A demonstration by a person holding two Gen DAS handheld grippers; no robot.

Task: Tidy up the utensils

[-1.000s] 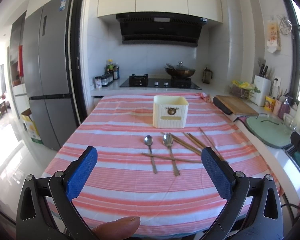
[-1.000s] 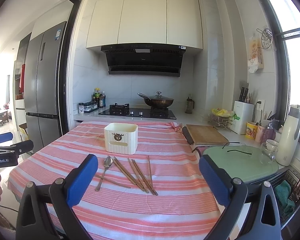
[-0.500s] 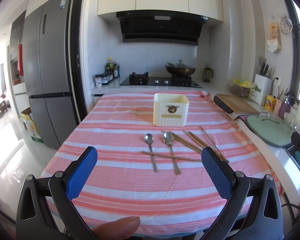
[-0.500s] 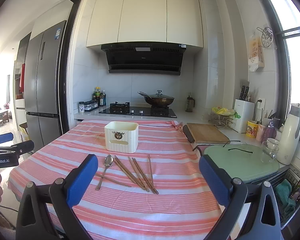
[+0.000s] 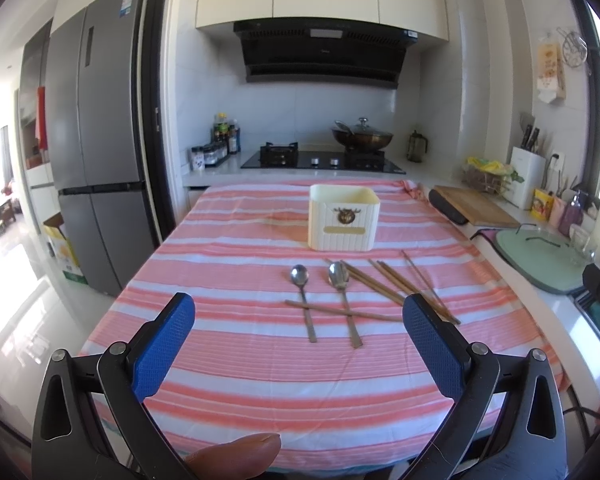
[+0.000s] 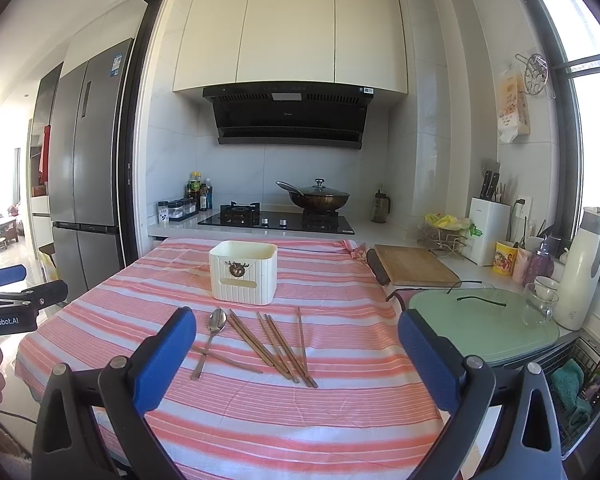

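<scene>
Up front in the left wrist view, the left gripper (image 5: pixel 296 334) hangs with jaws wide apart, empty, short of two spoons (image 5: pixel 302 296) crossed by one chopstick (image 5: pixel 340 310) before the cream holder (image 5: pixel 344 218). Lifting a spoon could drag that stick off the striped tablecloth (image 5: pixel 220 360). From the right wrist, the right gripper (image 6: pixel 296 344) is equally spread above the chopsticks (image 6: pixel 276 344). Compared with earlier, both views sit slightly nearer.
</scene>
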